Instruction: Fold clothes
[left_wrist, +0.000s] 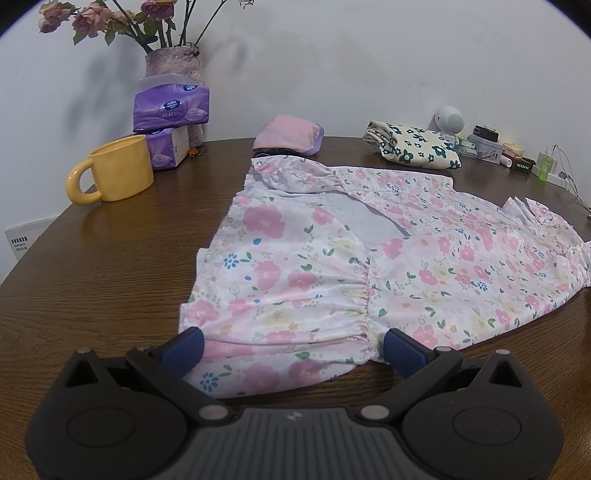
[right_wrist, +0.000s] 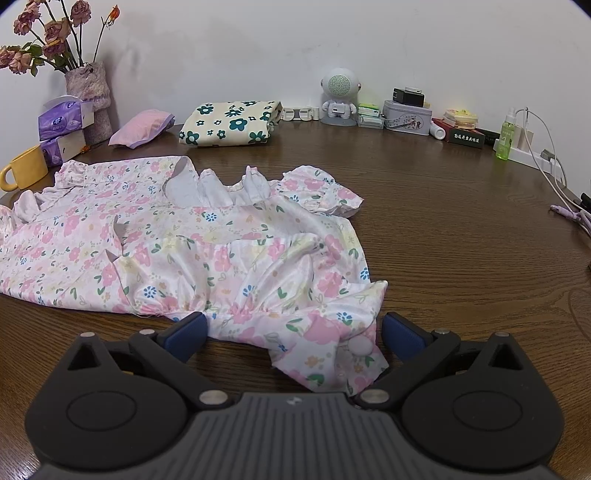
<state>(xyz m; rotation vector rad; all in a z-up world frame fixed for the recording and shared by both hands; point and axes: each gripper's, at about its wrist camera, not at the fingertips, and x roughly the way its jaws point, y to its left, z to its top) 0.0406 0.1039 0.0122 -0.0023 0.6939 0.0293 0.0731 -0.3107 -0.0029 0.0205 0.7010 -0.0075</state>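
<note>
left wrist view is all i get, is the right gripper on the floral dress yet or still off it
Observer: The right gripper is open, jaws wide, with a crumpled corner of the floral dress lying between its fingers; nothing is clamped.
Operator: anything on that corner i should know about
Observer: Yes, a round white button sits on the cloth near the right finger.
Operator: is that end flat like mine
Observer: No. On that side the fabric is bunched in folds, and a puffed sleeve sticks out toward the bare table.
Operator: and whats at the far right edge
Observer: A green spray bottle beside a white charging cable.
</note>
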